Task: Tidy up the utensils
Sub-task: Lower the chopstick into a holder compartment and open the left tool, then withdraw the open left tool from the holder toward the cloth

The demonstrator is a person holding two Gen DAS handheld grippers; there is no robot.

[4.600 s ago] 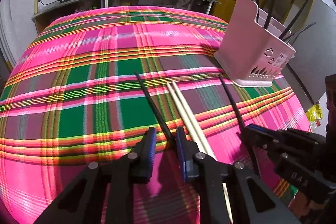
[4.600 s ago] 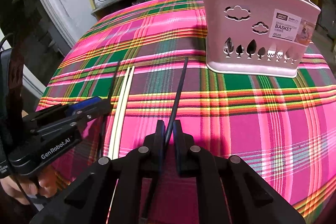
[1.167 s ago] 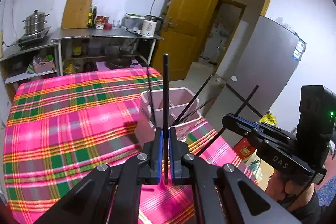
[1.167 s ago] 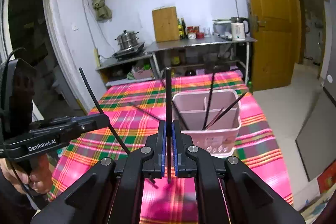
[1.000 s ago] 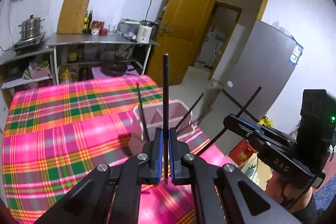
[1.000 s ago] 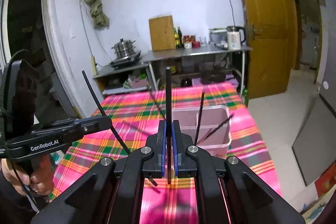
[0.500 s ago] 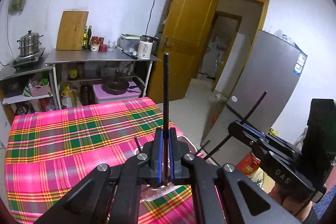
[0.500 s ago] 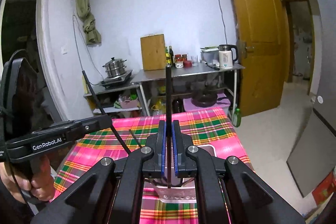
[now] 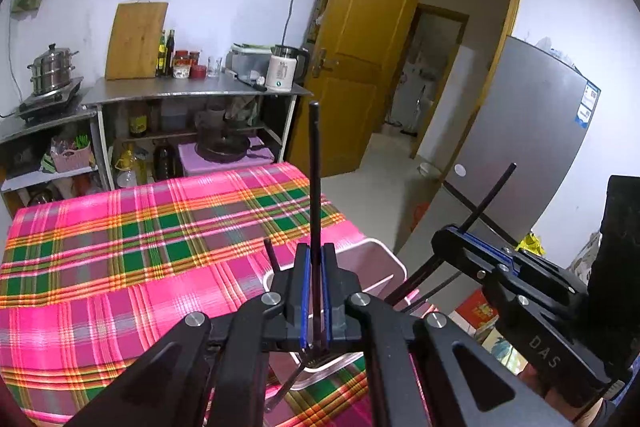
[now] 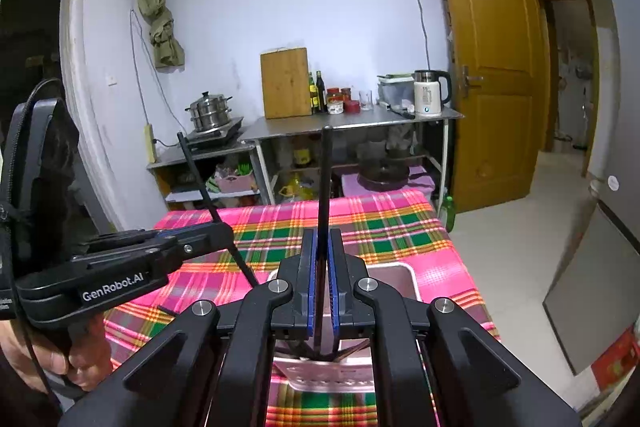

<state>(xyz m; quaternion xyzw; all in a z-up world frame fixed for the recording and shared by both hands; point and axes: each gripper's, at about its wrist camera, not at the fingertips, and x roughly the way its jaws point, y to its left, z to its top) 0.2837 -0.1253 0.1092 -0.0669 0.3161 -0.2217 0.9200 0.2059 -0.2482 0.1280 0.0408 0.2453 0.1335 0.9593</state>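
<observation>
While both tongs grip a black chopstick upright over the pink basket (image 9: pixel 380 259), the risk is a missed drop. The left tongs (image 9: pixel 315 291) are closed on the left chopstick (image 9: pixel 315 187), the right tongs (image 10: pixel 323 291) on the right chopstick (image 10: pixel 325 195), and each stick's lower end sits low at the basket mouth, half hidden behind the jaws, so I cannot tell whether either tip is inside the rim. Released off-centre, a stick could strike the rim, or the sticks already leaning in the basket, and fall onto the plaid surface (image 9: pixel 120 247) or off its right edge, near which the basket stands. Compared with half a second ago, the basket shows larger and nearer beneath both tongs, which have come lower toward it with their grip unchanged.
</observation>
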